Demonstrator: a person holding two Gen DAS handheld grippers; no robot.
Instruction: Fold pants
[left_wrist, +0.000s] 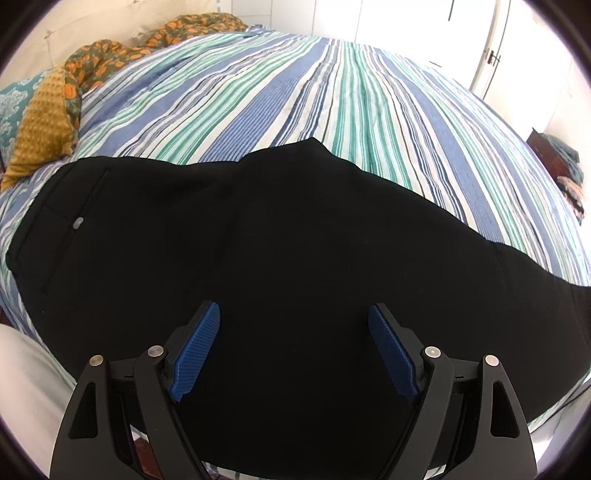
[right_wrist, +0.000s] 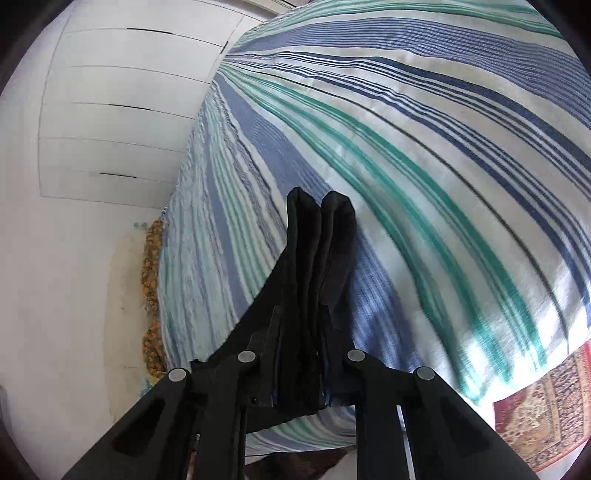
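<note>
Pants (left_wrist: 258, 229) lie on bed (left_wrist: 332, 92) — right gripper (right_wrist: 310, 369) jaws clamped on bunched fabric, left gripper (left_wrist: 294, 350) jaws wide, empty — a thin pinch could slip mid-fold.

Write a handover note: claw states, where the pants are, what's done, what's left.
Left claw: open, hovering over the black pants, holding nothing.
Right claw: shut on a bunched end of the pants, which sticks out past its tips.
Pants lie spread across the striped bedspread.
Done: one end gripped.
Left: probably carry that end over to fold, then flatten and finish.
</note>
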